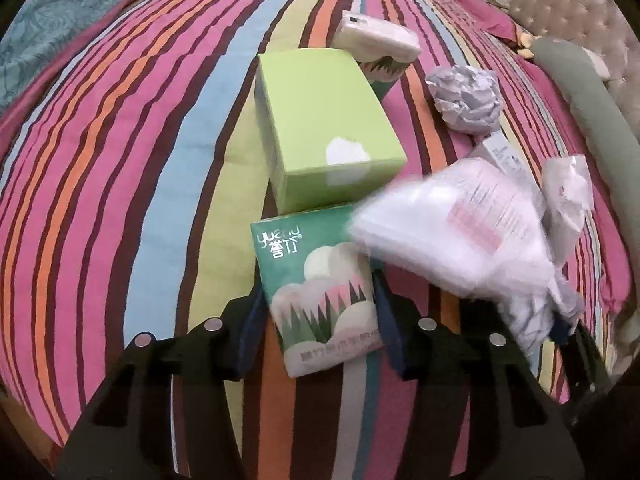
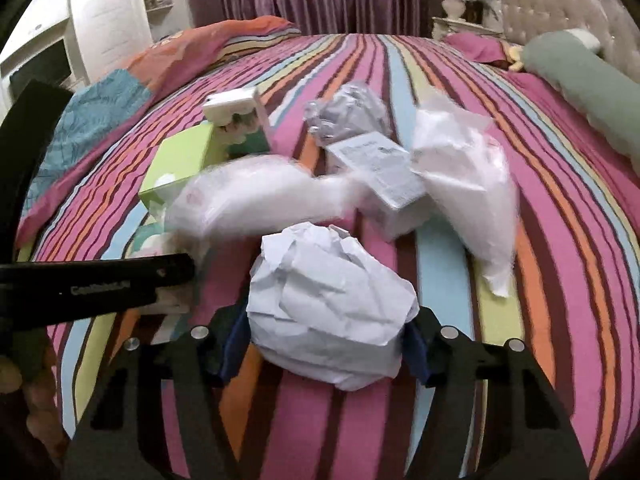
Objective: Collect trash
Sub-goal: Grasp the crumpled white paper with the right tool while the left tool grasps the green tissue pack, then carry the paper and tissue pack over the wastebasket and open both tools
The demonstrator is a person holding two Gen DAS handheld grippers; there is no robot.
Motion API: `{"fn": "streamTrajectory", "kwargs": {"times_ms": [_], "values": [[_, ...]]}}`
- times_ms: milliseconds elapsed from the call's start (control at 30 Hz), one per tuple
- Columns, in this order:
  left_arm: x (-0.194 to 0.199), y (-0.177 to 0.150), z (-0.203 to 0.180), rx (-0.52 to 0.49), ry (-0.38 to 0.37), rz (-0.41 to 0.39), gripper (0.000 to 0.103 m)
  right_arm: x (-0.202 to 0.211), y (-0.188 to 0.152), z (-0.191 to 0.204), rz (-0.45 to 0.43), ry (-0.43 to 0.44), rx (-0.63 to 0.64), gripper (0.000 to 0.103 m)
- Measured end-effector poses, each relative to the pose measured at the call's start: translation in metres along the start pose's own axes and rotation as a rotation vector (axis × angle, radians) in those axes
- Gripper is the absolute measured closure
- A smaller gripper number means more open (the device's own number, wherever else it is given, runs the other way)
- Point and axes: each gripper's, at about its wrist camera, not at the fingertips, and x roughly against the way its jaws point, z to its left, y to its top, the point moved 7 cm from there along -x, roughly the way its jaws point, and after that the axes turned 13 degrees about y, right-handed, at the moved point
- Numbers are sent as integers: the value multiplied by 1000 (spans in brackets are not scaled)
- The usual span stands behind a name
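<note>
Left gripper (image 1: 320,316) fingers clamped on tissue pack (image 1: 320,296), right gripper (image 2: 324,344) fingers pinching paper ball (image 2: 328,312), both low on bed (image 1: 120,160); lift straight, clear plastic bag (image 2: 256,196) at 11 o'clock.

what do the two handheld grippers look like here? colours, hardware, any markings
Both match: the left gripper and right gripper have matte black angular finger bodies, dark blue pads on the inner faces, and round silver studs on top. The left one's black body, seen from the right wrist view, bears small white lettering, too blurred to read. No cables or sleeves show.
</note>
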Motion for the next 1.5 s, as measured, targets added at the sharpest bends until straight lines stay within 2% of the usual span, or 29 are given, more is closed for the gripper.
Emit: {"fn": "streamTrajectory", "kwargs": {"times_ms": [200,367,800,1233,1500], "values": [[15,-26,16,-14,-18,-32,54,31,-11,-15,-36,-25,-51,44],[32,-46,33,-44,-5,-79,54,53,-17,-19,-70,-28,-97,44],[68,-89,78,-21,-24,-110,54,93,-45,-7,-109,-10,-222,44],[102,-164,109,-56,-72,-139,54,138,-106,42,-128,37,-256,44],[120,-229,119,-122,-96,-136,54,152,-162,67,-79,60,-327,44]]}}
